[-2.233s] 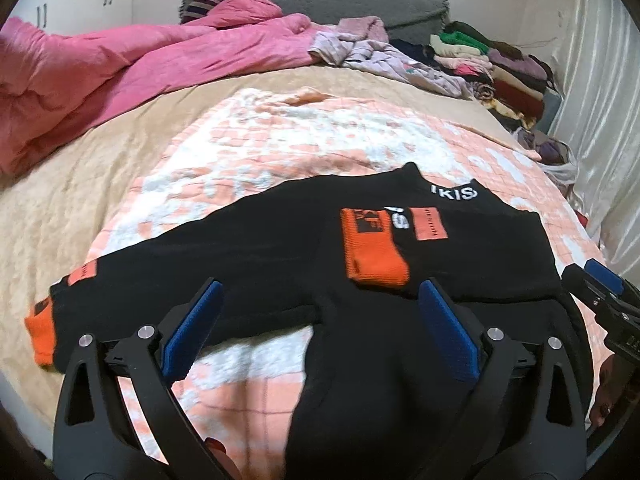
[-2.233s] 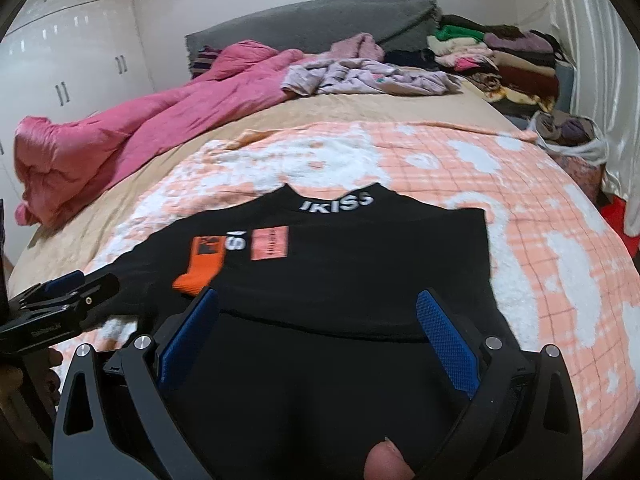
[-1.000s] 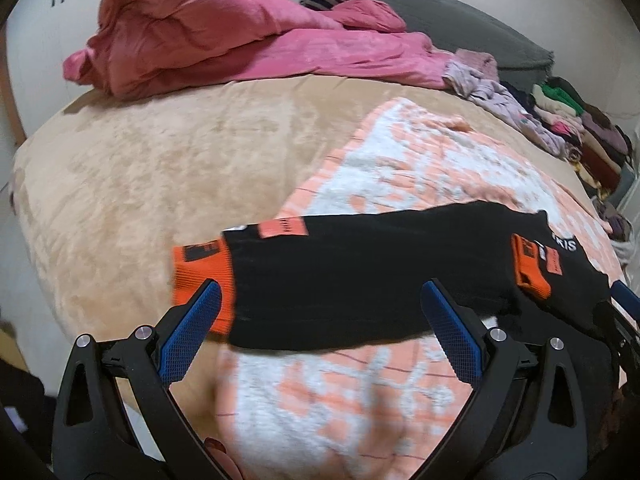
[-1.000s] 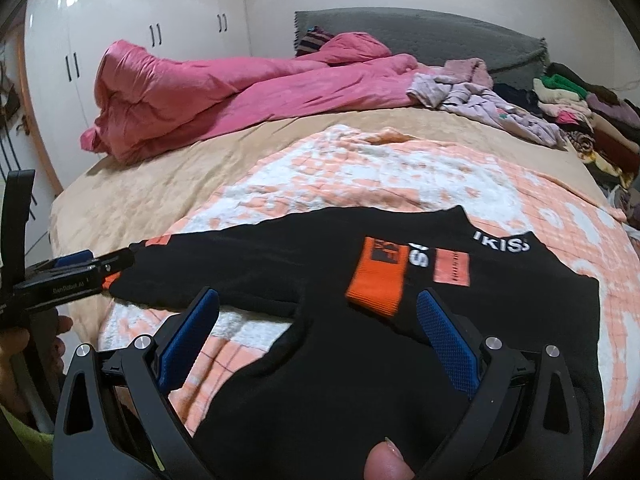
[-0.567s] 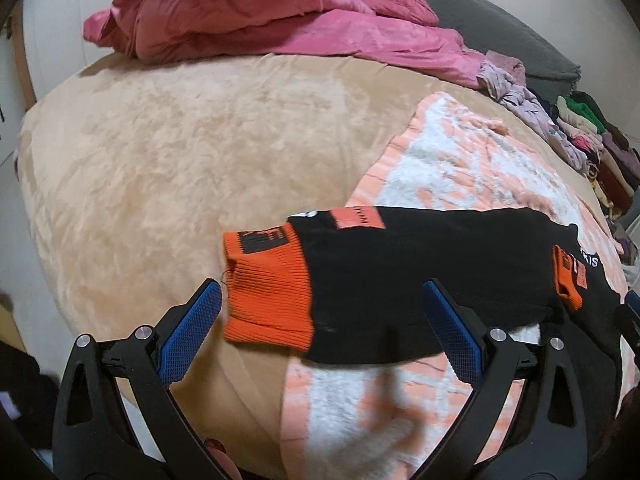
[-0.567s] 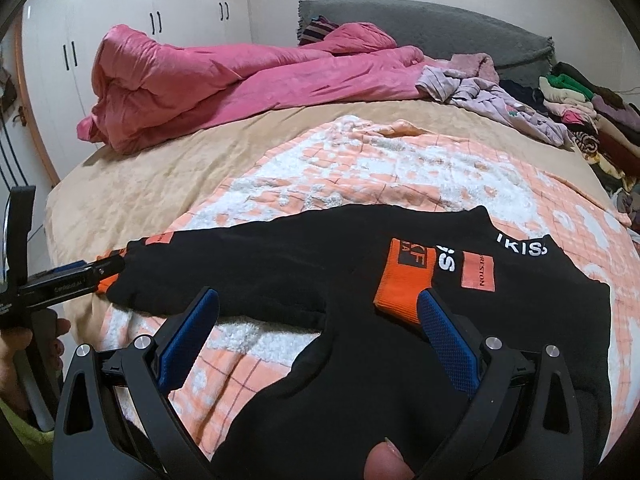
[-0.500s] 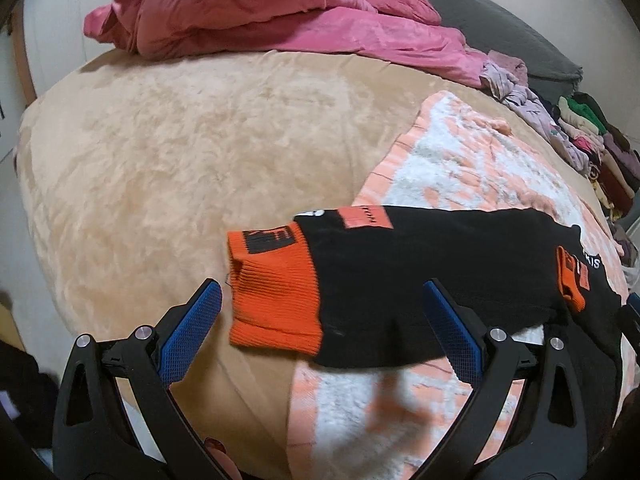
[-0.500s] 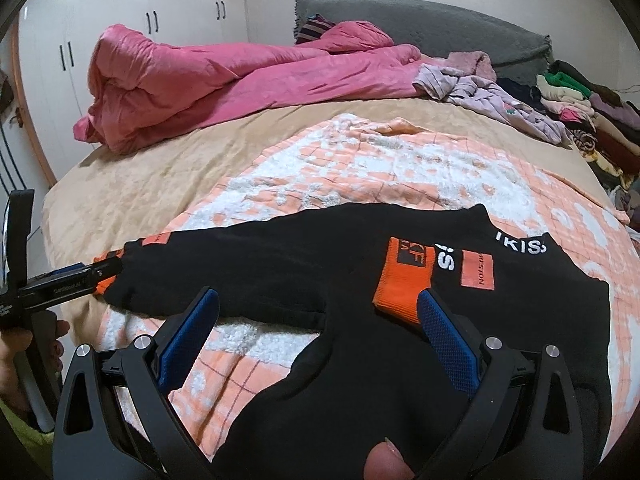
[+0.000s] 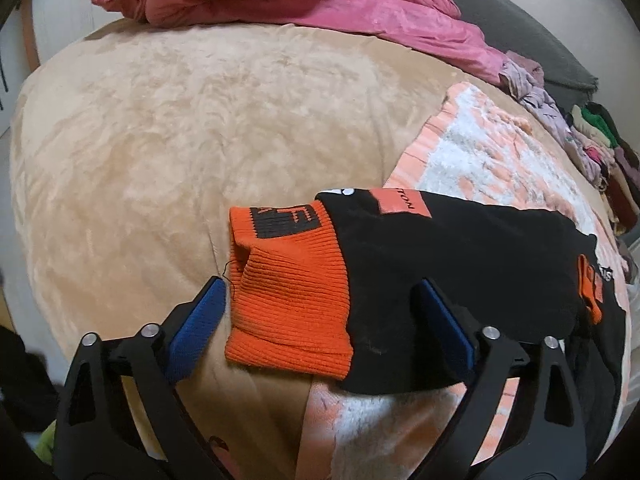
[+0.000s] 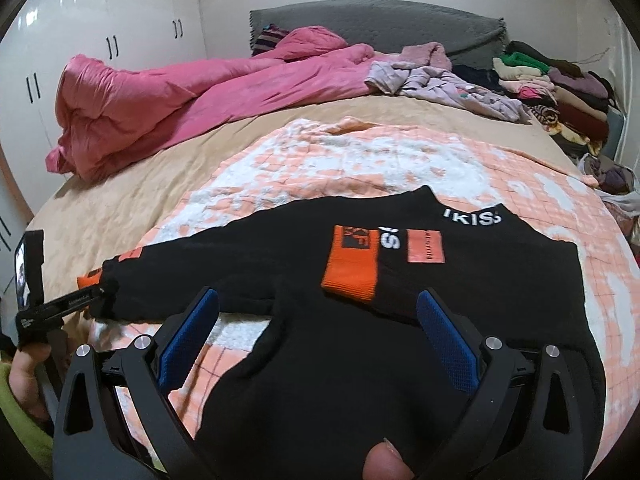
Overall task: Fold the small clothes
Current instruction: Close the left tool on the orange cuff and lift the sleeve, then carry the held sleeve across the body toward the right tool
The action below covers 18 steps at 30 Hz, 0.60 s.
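A black sweater (image 10: pixel 400 340) with orange cuffs lies flat on a peach and white blanket (image 10: pixel 360 168). One sleeve is folded across its chest, and that orange cuff (image 10: pixel 352 264) rests near the collar. The other sleeve (image 9: pixel 460 264) stretches out to the left. Its orange cuff (image 9: pixel 288 296) lies between the blue pads of my left gripper (image 9: pixel 320 312), whose jaws are closing without pressing on it. In the right wrist view the left gripper (image 10: pixel 80 300) reaches that cuff from the left. My right gripper (image 10: pixel 316 332) hovers open over the sweater's lower body with nothing gripped.
A beige bed cover (image 9: pixel 140 128) lies under the blanket. A pink duvet (image 10: pixel 180 96) is bunched at the back left, with lilac clothes (image 10: pixel 448 84) beside it. A stack of folded clothes (image 10: pixel 560 92) fills the back right. White wardrobes (image 10: pixel 100 32) stand on the left.
My left gripper has come down and closer to the outstretched sleeve, so the orange cuff now lies between its pads, which stand slightly narrower. The right gripper's view has shifted only a little.
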Each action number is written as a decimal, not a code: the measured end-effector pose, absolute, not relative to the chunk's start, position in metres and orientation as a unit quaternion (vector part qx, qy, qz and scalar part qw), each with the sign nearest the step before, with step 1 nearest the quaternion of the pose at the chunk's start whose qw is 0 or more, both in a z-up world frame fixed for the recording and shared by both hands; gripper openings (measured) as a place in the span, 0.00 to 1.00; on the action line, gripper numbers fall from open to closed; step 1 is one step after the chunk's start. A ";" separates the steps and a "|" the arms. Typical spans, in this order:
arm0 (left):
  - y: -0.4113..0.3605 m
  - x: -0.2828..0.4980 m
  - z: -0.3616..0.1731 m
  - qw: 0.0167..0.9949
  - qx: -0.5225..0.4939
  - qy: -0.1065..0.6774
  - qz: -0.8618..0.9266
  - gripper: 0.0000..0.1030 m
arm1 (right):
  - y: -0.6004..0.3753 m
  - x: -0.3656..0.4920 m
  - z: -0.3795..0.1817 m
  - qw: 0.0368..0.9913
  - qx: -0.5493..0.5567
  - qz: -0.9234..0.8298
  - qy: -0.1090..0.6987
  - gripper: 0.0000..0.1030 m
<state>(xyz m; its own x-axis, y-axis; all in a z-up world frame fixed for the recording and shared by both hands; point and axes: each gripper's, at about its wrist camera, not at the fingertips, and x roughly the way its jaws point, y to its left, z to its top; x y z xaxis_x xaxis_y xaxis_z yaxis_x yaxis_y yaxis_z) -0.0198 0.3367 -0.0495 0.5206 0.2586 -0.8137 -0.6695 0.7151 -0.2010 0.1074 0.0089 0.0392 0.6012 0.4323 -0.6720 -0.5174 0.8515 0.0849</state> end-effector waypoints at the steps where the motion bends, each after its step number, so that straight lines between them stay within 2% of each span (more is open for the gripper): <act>1: 0.336 -0.019 -0.049 0.834 -0.249 0.402 0.283 0.77 | 0.004 0.108 0.040 0.893 -0.053 0.267 0.358 0.96; 2: 0.335 -0.018 -0.049 0.834 -0.245 0.403 0.288 0.73 | 0.002 0.108 0.039 0.893 -0.049 0.267 0.359 0.96; 4: 0.335 -0.018 -0.045 0.836 -0.244 0.395 0.292 0.54 | -0.002 0.110 0.038 0.893 -0.044 0.267 0.360 0.96; 5: 0.335 -0.017 -0.044 0.836 -0.243 0.396 0.293 0.52 | -0.004 0.110 0.037 0.893 -0.042 0.266 0.362 0.96; 6: 0.334 -0.015 -0.043 0.836 -0.238 0.398 0.294 0.45 | -0.005 0.111 0.036 0.892 -0.039 0.267 0.363 0.96; 7: 0.333 -0.014 -0.041 0.838 -0.232 0.396 0.295 0.30 | -0.008 0.112 0.035 0.891 -0.035 0.268 0.366 0.96; 9: 0.333 -0.013 -0.036 0.845 -0.236 0.389 0.281 0.14 | -0.012 0.113 0.035 0.891 -0.031 0.269 0.365 0.96; 12: 0.328 -0.012 -0.019 0.855 -0.235 0.373 0.273 0.11 | -0.020 0.114 0.034 0.892 -0.023 0.266 0.366 0.96; 18: 0.306 -0.005 0.022 0.881 -0.232 0.339 0.235 0.11 | -0.043 0.126 0.026 0.892 0.001 0.254 0.375 0.96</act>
